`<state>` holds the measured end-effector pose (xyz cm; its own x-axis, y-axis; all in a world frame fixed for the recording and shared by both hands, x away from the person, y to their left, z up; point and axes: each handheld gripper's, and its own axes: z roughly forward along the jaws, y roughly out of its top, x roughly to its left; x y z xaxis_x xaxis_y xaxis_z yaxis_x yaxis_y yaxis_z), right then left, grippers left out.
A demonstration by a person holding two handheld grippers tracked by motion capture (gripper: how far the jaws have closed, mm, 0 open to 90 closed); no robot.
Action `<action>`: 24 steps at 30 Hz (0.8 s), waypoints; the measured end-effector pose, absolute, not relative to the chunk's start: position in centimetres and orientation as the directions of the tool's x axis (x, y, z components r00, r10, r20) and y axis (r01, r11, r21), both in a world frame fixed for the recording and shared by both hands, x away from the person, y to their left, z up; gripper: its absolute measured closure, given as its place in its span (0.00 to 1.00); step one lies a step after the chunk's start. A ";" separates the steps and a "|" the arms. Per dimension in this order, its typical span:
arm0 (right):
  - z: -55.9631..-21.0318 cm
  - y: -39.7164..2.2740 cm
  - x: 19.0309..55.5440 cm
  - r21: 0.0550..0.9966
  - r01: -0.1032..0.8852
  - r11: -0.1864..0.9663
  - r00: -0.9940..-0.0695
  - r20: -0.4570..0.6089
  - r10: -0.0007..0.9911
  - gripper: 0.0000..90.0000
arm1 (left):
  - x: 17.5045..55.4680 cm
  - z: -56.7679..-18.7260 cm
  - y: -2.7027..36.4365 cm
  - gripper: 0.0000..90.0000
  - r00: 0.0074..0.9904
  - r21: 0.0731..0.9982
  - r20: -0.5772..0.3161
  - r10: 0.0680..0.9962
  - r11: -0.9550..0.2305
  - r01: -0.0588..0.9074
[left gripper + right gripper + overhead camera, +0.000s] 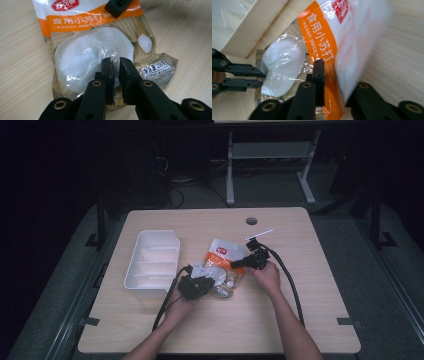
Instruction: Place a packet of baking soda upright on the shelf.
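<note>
Clear plastic with an orange band forms the bag (100, 42) of white powder lying on the wooden table (300, 320), between the 2 grippers. In the right gripper view the bag's upper part is blurred and covers 1 jaw, so whether that right gripper (239, 264) pinches the bag's edge cannot be told. The left gripper (115, 65) has its jaws almost together on the bag's transparent lower part, pinching the film. Beside the left gripper stands a white tray (131, 275) with 4 compartments; what lies in them is hard to make out.
</note>
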<state>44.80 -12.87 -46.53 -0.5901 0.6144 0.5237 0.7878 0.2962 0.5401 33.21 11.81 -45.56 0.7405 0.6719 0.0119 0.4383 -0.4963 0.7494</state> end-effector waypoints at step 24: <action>-40.7 -12.7 41.9 0.721 0.610 0.329 -0.749 0.388 0.538 1.00 | 30.3 -44.0 12.6 0.70 0.786 0.778 -0.075 0.614 -0.457 0.431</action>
